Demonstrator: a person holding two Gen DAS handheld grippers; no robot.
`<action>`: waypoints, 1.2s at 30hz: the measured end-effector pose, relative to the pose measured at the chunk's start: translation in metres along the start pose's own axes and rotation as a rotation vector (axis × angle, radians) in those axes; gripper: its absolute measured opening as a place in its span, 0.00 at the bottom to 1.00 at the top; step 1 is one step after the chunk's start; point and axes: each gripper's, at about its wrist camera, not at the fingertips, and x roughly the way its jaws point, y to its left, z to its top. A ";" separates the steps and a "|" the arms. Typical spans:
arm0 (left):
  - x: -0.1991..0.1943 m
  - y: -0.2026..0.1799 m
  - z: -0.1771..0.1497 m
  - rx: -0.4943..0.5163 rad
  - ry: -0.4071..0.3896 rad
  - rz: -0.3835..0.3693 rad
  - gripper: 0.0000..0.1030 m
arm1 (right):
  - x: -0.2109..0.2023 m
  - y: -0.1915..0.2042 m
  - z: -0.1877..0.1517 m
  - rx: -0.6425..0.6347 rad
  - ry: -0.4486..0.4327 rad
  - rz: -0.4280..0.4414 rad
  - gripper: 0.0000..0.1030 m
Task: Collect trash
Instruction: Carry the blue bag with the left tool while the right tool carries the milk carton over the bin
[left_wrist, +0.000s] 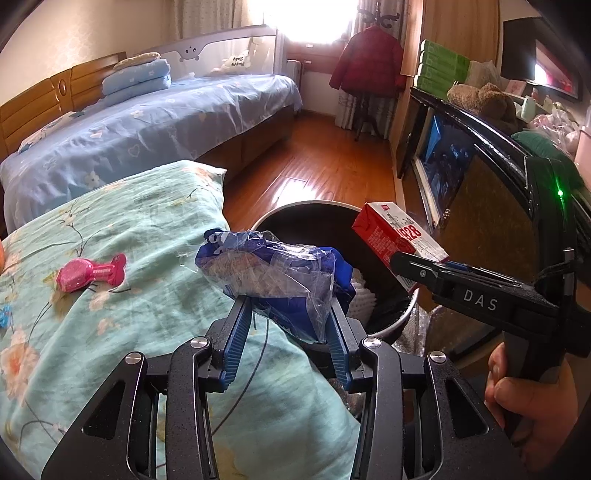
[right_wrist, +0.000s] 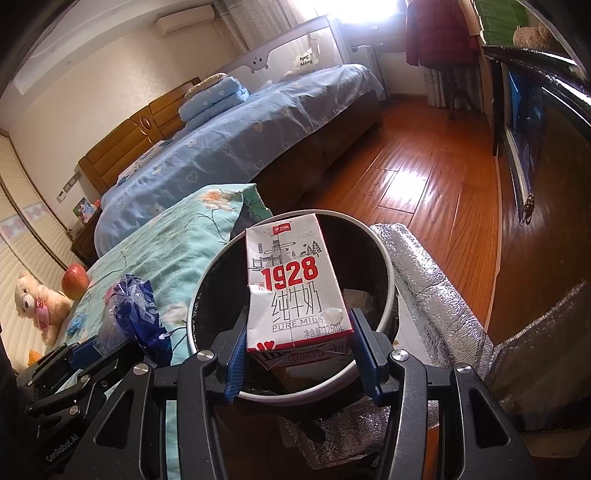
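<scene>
Inside bin (right_wrist: 384, 258), white crumpled paper (left_wrist: 364, 295)

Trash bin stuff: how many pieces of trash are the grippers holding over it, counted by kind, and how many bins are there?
Milk cartons: 1, the milk carton in the right gripper
Plastic wrappers: 1, the blue plastic wrapper in the left gripper
Trash bins: 1, the round trash bin
Total: 3

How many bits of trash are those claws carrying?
2. A crumpled blue wrapper in the left claw, a milk carton in the right claw, both by the bin. More may lie inside.
</scene>
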 end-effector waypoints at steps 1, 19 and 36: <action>0.001 -0.001 0.001 0.001 0.001 0.001 0.38 | 0.001 -0.001 0.000 0.002 0.001 0.000 0.49; 0.017 -0.009 0.012 0.007 0.017 -0.004 0.38 | 0.011 -0.008 0.010 0.009 0.009 -0.006 0.49; 0.035 -0.011 0.018 0.012 0.048 -0.026 0.39 | 0.025 -0.014 0.018 0.013 0.037 -0.012 0.50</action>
